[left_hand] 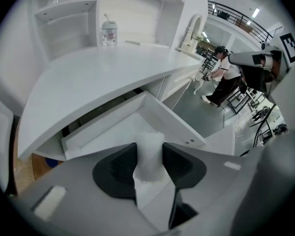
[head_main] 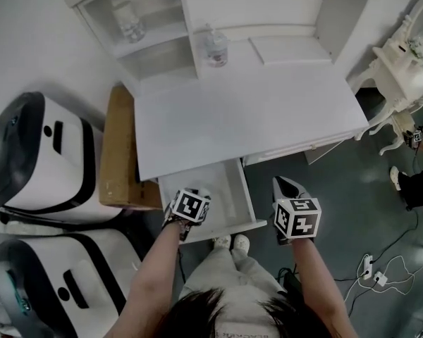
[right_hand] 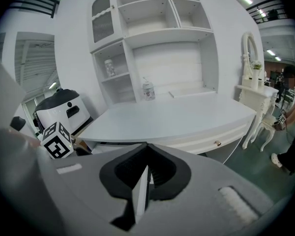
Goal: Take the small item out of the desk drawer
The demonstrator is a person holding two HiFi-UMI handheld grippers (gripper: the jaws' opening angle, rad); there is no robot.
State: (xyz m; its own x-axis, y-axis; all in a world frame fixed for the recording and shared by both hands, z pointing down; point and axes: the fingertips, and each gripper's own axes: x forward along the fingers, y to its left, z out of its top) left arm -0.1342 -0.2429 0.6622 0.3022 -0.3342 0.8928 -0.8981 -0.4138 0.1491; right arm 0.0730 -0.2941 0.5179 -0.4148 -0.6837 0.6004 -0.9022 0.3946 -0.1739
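Note:
The white desk [head_main: 254, 111] has its drawer [head_main: 234, 189] pulled out toward me. My left gripper [head_main: 190, 206] hovers over the drawer's front part. In the left gripper view, the left gripper [left_hand: 150, 152] is shut on a small white translucent item [left_hand: 150, 149] that stands upright between the dark pads, with the open drawer [left_hand: 132, 124] below it. My right gripper [head_main: 289, 186] is to the right of the drawer, above the floor. In the right gripper view, the right gripper [right_hand: 146, 173] is shut with nothing in it and faces the desk top [right_hand: 177, 117].
A clear bottle [head_main: 215, 46] stands at the back of the desk and a jar [head_main: 129, 21] on a hutch shelf. A cardboard box [head_main: 118, 146] and two white-and-black machines [head_main: 42, 160] sit left. A white vanity [head_main: 402, 62], a person [left_hand: 223, 77] and floor cables [head_main: 381, 273] are right.

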